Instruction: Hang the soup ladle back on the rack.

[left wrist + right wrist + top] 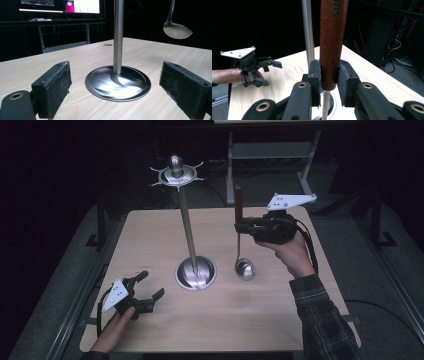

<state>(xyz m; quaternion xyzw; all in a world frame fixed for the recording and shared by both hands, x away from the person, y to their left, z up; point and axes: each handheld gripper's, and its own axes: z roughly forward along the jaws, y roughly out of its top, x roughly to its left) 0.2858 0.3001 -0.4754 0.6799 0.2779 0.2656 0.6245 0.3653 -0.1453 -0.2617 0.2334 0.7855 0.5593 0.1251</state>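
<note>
My right tool (240,226), raised beside the stand (196,272), clamps the ladle's (245,269) brown handle; its steel bowl hangs upright. My left tool (148,290) rests open.

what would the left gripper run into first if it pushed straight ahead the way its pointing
Most likely the round steel base of the stand: it lies dead ahead between the left gripper's open jaws, though the gap is hard to judge.

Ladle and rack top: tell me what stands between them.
Nothing visible does. The right gripper holds the ladle upright by its brown handle, bowl hanging above the table. The rack's hook crown stands up and to the left across open air; just its pole runs below. The left gripper rests far off, open.
</note>
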